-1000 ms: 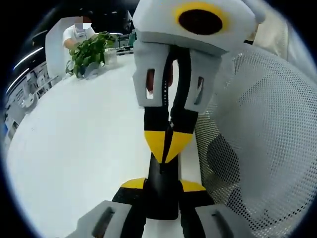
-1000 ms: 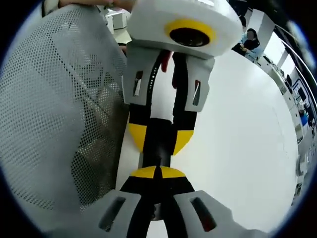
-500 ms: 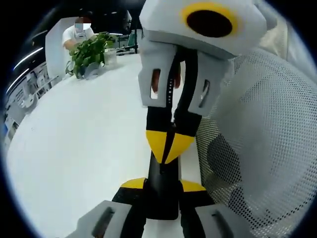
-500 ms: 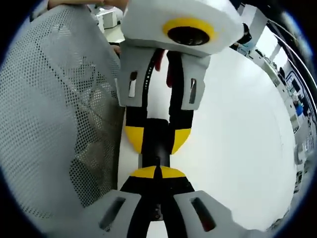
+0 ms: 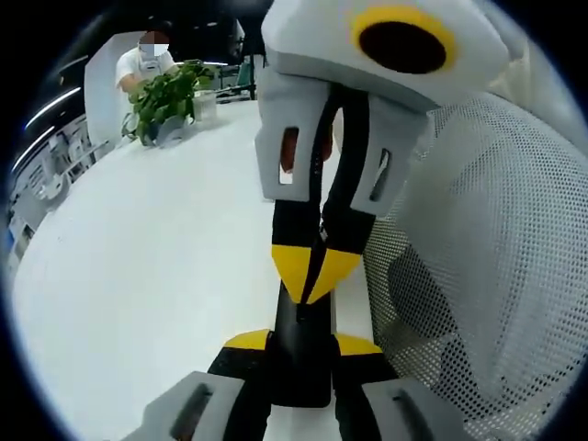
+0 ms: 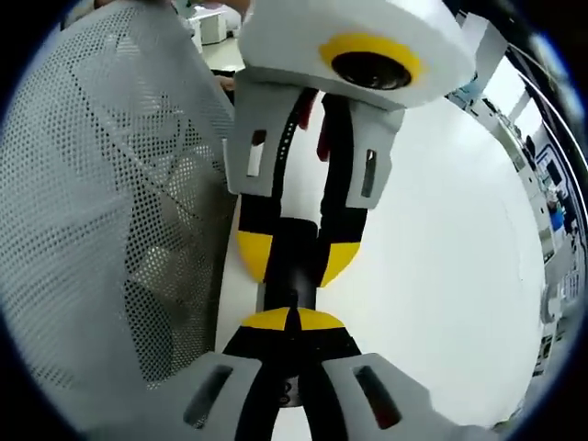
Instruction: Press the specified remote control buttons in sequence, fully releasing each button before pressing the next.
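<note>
A black remote control [image 5: 299,367] is clamped between the yellow-tipped jaws of my left gripper [image 5: 301,344], which is shut on it low in the left gripper view. My right gripper [image 5: 312,276] comes down from the top of that view, jaws shut, its yellow tips meeting the remote's upper end. In the right gripper view my right gripper [image 6: 292,320] is shut at the bottom, its tips against the remote [image 6: 292,268]. The left gripper [image 6: 294,257] holds the remote from above there. The buttons are hidden.
The white table [image 5: 138,276] stretches to the left, also seen as the table [image 6: 450,257]. A grey mesh chair back [image 5: 478,276] stands close on the right, the same chair back [image 6: 110,230]. A potted plant [image 5: 165,96] and a person [image 5: 145,60] are far off.
The right gripper's body has shifted slightly to the right in the left gripper view. Its tips stay on the remote, and the left gripper's hold is unchanged.
</note>
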The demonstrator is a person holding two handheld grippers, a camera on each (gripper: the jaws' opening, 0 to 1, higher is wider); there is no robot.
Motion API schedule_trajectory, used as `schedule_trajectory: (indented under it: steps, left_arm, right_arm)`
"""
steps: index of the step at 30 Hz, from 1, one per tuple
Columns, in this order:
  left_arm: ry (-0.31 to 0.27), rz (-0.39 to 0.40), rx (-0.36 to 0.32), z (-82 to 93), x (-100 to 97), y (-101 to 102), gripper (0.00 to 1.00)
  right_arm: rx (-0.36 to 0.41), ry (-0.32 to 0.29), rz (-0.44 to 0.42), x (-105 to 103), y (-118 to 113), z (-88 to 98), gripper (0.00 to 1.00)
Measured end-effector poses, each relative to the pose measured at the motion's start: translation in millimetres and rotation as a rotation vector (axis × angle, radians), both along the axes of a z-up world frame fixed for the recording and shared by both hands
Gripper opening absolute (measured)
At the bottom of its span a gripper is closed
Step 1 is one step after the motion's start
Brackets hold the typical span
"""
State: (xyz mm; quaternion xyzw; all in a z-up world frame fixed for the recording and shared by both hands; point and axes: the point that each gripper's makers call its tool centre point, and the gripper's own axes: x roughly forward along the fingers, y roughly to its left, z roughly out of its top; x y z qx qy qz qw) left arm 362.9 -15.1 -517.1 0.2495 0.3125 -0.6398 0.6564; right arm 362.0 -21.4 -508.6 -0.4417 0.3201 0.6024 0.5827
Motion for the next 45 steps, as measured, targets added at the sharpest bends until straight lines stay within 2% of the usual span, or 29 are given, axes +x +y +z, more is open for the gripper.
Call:
schedule_trajectory:
  steps: [5,8,11,16,24,29,34,39,41,43,45]
  left_arm:
    - [0.006,0.0,0.0,0.0,-0.1,0.3,0.24]
    - [0.003,0.001,0.001,-0.5,0.1,0.4,0.24]
    - [0.003,0.002,0.002,-0.8,0.2,0.3,0.24]
    - [0.015,0.007,-0.005,-0.8,0.7,0.0,0.24]
    - [0.033,0.023,-0.03,1.4,-0.8,-1.3,0.25]
    - [0.042,0.036,-0.045,2.0,-0.8,-1.4,0.25]
    - [0.054,0.05,-0.065,2.8,-0.5,-1.4,0.25]
    - [0.056,0.054,-0.071,3.4,-0.2,-1.7,0.25]
    - [0.057,0.056,-0.073,3.5,-0.1,-1.8,0.25]
    - [0.056,0.055,-0.073,3.6,0.0,-2.0,0.25]
    - [0.071,0.062,-0.087,5.3,-0.2,-4.8,0.25]
  right_arm:
    - [0.003,0.012,-0.011,0.8,0.1,0.2,0.0]
    - [-0.006,-0.003,0.009,-0.2,0.1,-0.4,0.0]
    - [0.006,-0.003,-0.006,0.9,-0.6,-0.3,0.0]
    - [0.039,0.04,-0.046,3.1,-1.3,0.1,0.0]
    - [0.031,0.045,0.01,1.6,0.4,0.0,0.0]
    - [-0.017,-0.012,0.15,0.3,2.8,-0.3,0.0]
    - [-0.091,-0.11,0.347,-2.0,3.3,-1.2,0.0]
    - [-0.18,-0.177,0.537,-3.4,4.1,-3.2,0.0]
    - [-0.2,-0.192,0.579,-3.3,4.3,-3.6,0.0]
    - [-0.189,-0.205,0.57,-4.3,3.3,-3.9,0.0]
    - [-0.124,-0.22,0.526,-4.3,4.5,-3.4,0.0]
